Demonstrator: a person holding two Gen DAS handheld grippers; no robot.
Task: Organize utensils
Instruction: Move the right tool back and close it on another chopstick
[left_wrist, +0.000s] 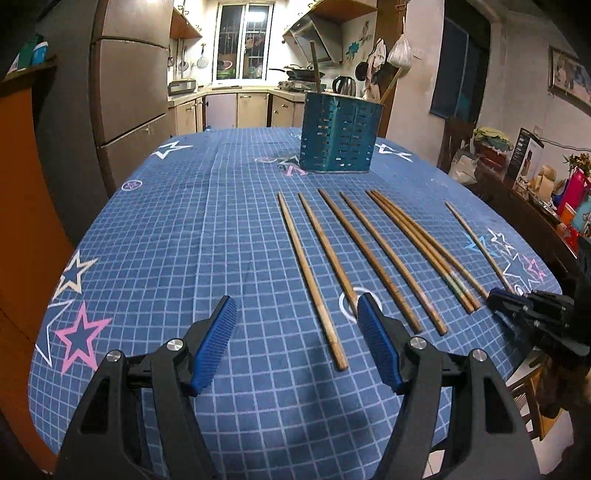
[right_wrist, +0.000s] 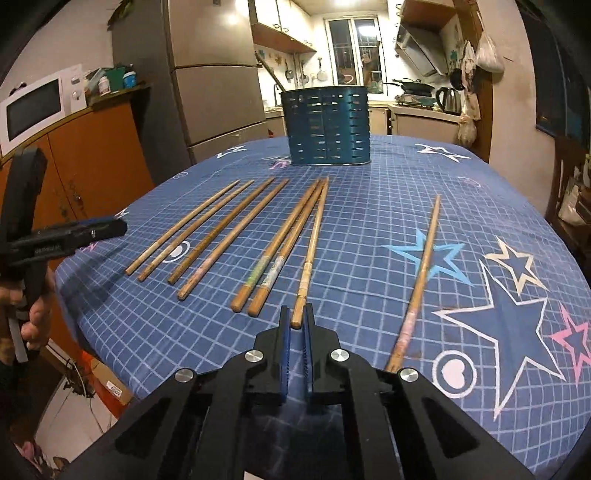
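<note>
The step in hand is judged to be the first pickup: eight wooden chopsticks lie loose on the bench (right_wrist: 369, 236), which is covered with a blue grid cloth printed with stars, and the teal slotted utensil holder (right_wrist: 327, 125) stands upright at the far side, well apart from them, with at least one stick handle already standing in it. The right tongs (right_wrist: 296, 325) are brought together on the near end of one chopstick (right_wrist: 312, 251), the third of a close group of three; the pads appear to pinch its butt end, though how firm the contact is cannot be told. The left tongs (left_wrist: 295, 314) stand apart and grip nothing, poised low over the bench with the near end of the leftmost chopstick (left_wrist: 310, 277) lying between the pads but untouched. The next move calls for lifting the gripped chopstick clear of its two neighbours without dragging them, then tipping it upright to drop into the holder; a grip so near the end is likely to let the stick swing. The chopsticks are long, slender and tan, worn darker at the handle ends, some with faded printed bands. Four lie fanned at the left, three touching in the middle, one alone at the right (right_wrist: 421, 273).
</note>
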